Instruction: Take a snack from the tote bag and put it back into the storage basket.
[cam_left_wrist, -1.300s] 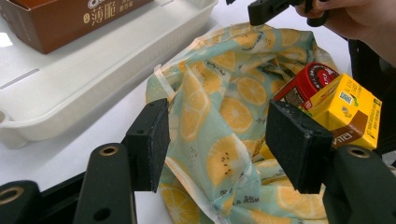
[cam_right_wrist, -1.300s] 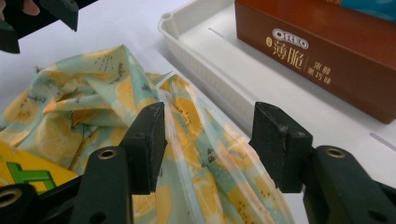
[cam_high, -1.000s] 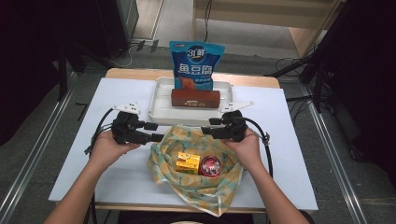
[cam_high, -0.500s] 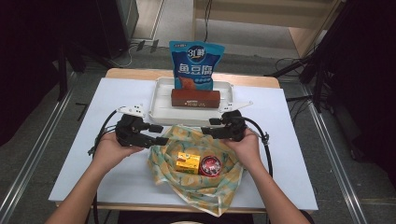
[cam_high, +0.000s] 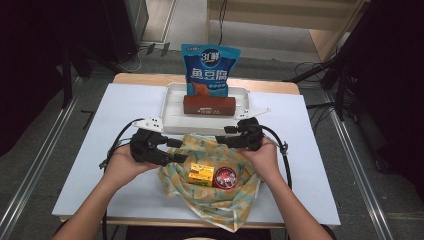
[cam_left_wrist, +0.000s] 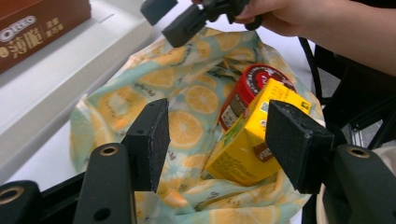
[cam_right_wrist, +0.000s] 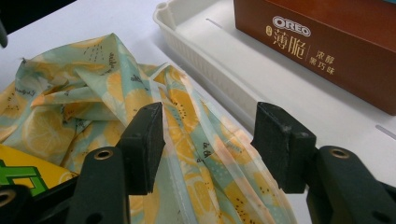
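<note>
Cloth bag (cam_high: 210, 187), lemon print, mid-table before white tray (cam_high: 172, 107): soft, floppy, light; best pinched at rim. Left gripper (cam_left_wrist: 215, 144) and right gripper (cam_right_wrist: 208, 147) both spread, holding nothing.

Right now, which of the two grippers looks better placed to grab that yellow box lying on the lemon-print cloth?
The left gripper, probably. Its open jaws already frame the yellow box on the lemon-print cloth. The right gripper, also open, points at the cloth's far edge beside the white tray.
</note>
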